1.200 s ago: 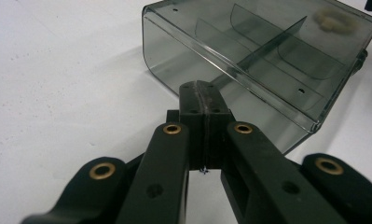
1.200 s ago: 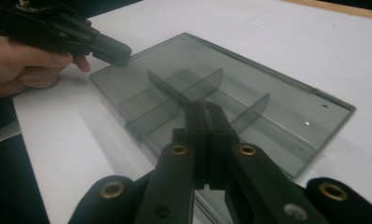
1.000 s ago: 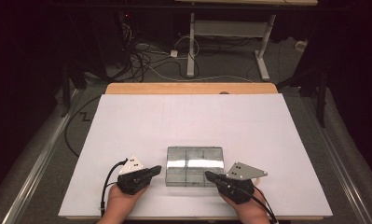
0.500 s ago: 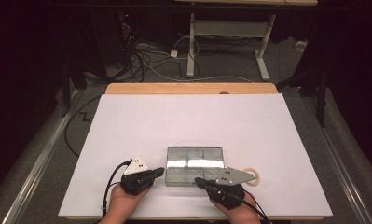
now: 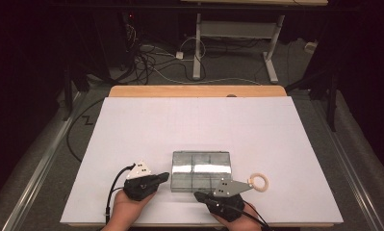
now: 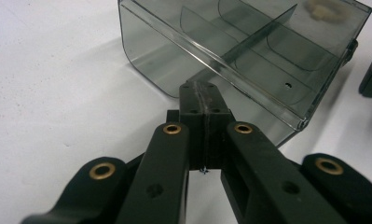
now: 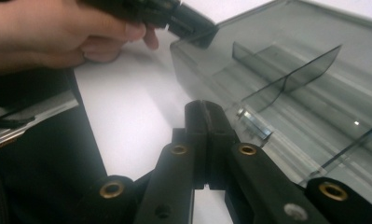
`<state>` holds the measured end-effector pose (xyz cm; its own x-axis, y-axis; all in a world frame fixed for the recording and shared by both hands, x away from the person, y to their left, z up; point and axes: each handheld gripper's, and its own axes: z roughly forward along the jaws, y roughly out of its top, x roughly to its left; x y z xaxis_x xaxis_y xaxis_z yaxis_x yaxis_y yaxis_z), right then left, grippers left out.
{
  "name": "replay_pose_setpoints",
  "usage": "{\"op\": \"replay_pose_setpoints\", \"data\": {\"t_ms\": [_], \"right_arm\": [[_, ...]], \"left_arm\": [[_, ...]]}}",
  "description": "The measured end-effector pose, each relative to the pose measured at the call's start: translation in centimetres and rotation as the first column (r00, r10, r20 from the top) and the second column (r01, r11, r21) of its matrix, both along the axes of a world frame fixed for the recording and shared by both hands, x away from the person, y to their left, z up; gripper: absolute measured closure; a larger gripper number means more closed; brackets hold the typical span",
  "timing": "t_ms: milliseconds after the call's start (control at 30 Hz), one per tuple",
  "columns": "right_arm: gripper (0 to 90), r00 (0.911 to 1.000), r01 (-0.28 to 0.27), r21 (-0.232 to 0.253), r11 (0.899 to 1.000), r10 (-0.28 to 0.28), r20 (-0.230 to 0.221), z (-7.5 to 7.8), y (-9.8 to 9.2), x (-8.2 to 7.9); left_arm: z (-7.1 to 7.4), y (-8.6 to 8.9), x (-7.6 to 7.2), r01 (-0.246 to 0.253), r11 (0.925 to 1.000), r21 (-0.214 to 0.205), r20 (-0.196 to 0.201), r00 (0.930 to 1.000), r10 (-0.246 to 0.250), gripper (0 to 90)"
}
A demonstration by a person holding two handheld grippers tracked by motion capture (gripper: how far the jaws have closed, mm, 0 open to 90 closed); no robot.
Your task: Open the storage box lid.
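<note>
- Compartment box [image 5: 201, 171]: smoky clear plastic, lid closed, lying flat near the front edge of the white table top [image 5: 194, 120], between the two grippers.
- Left gripper [image 5: 166, 177]: jaws pressed together with nothing between them; the tip sits at the box's left front corner. Whether it touches the wall cannot be told.
- Right gripper [image 5: 197, 195]: jaws likewise clenched and empty; the tip sits just at the box's front edge, near a small metal latch [image 7: 252, 125].
- Wooden ring [image 5: 259, 182]: pale, lying flat on the table just right of the box, beside the right gripper's grey plate. Nothing else lies on the top, and nothing stands between either gripper and the box.
- High view: gives the general layout, with the box lid split by its dividers into a grid of cells, both hands entering from the bottom edge, and a black cable looping from the left gripper.
- Left gripper view: gives the box wall close up, curved and straight inner partitions [image 6: 263, 32] seen through the plastic, and a pale item blurred at the far corner, too indistinct to identify.
- Right gripper view: gives the latch on the front wall and, farther off, the person's other hand [image 7: 58, 32] with its gripper at the far corner.
- Surface and room: matt white sheet over a wooden board whose edge shows at the back; dark surroundings, grey floor, loose cables [image 5: 156, 57] and a white desk frame [image 5: 233, 43] behind.
</note>
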<state>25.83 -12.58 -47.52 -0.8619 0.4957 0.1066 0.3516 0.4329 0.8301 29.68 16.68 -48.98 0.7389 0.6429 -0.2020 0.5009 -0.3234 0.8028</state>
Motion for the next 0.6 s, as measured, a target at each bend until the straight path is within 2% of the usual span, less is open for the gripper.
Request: {"op": "replay_pose_setpoints", "data": {"t_ms": [167, 333, 600], "right_arm": [[90.0, 0.9994, 0.002, -0.006, 1.000, -0.002, -0.033, -0.5, 0.1, 0.1], [90.0, 0.9974, 0.003, -0.035, 0.999, -0.005, -0.072, -1.1, 0.2, 0.3], [90.0, 0.9967, 0.010, -0.042, 0.999, -0.013, -0.081, -1.3, -0.1, 0.5]], "left_arm": [[0.0, 0.0, 0.0, 0.001, 1.0000, 0.000, 0.002, 1.0000, -0.001, 87.9], [0.0, 0.0, -0.1, 0.002, 1.0000, -0.003, 0.002, 1.0000, -0.002, 87.9], [0.0, 0.0, -0.1, 0.002, 1.0000, -0.007, 0.001, 1.0000, -0.002, 87.9]]}}
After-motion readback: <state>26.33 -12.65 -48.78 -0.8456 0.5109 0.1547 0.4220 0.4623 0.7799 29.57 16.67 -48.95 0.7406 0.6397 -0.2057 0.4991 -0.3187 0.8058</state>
